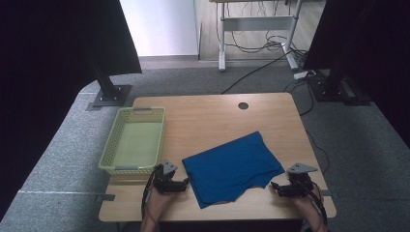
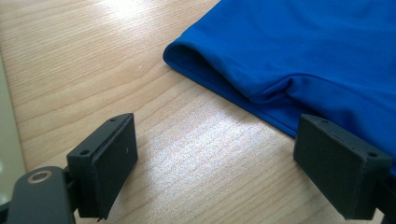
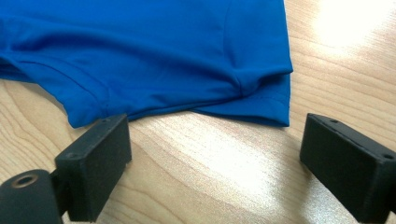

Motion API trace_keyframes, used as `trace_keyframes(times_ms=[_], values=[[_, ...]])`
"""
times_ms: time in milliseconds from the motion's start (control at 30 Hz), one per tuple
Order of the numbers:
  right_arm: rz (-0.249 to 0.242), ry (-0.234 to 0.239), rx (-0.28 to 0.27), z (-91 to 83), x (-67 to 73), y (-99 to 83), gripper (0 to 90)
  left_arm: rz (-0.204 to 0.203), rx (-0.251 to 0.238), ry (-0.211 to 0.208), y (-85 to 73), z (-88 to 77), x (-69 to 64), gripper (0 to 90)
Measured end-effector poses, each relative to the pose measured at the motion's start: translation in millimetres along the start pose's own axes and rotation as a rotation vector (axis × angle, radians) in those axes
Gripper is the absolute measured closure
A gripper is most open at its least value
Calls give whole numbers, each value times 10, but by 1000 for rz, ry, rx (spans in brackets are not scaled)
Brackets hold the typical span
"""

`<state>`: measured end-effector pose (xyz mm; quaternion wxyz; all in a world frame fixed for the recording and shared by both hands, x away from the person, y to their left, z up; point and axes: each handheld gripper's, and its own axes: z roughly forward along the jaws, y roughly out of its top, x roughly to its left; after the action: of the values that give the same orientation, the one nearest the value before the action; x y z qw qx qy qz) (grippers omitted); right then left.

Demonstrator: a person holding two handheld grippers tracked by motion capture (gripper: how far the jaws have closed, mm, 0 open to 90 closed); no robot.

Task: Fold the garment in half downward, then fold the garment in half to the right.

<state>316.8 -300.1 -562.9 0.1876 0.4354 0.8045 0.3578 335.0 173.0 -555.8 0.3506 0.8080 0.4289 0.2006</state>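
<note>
Both tools (image 1: 186, 183) (image 1: 273, 186) wide open, empty, flanking blue cloth (image 1: 232, 166).

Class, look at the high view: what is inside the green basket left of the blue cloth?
The basket looks empty: its pale floor shows bare from wall to wall. The strip just behind its near wall is hidden from this angle. The cloth lies beside it on the table, not inside.

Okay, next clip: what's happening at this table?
A person holds tongs in each hand on either side of a folded blue shirt on the wooden table. The left tongs and the right tongs are both open, near the shirt's edges but not gripping it. A green basket stands empty at left.
</note>
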Motion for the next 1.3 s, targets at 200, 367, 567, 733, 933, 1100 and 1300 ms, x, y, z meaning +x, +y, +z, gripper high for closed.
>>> trace_keyframes(times_ms=[200, 367, 567, 733, 933, 1100, 1300], values=[[0, 0, 10, 6, -1, 0, 44, -3, 1, 4, 3, 3, -6, 131], [-6, 6, 19, 9, 3, -1, 14, -5, 1, 6, 7, 7, -7, 130], [-11, 10, 24, 14, 6, -1, 0, -9, -1, 10, 8, 6, -3, 142], [-11, 10, 23, 14, 6, -1, 0, -11, 0, 13, 15, 5, 0, 151], [-10, 10, 23, 13, 5, -1, 0, 0, -8, 16, 71, -25, 1, 179], [-8, 9, 23, 13, 3, -1, 2, 6, -25, 14, 135, -30, 0, 222], [-9, 10, 23, 13, 1, -1, 2, 2, -32, -11, 238, 4, 1, 289]])
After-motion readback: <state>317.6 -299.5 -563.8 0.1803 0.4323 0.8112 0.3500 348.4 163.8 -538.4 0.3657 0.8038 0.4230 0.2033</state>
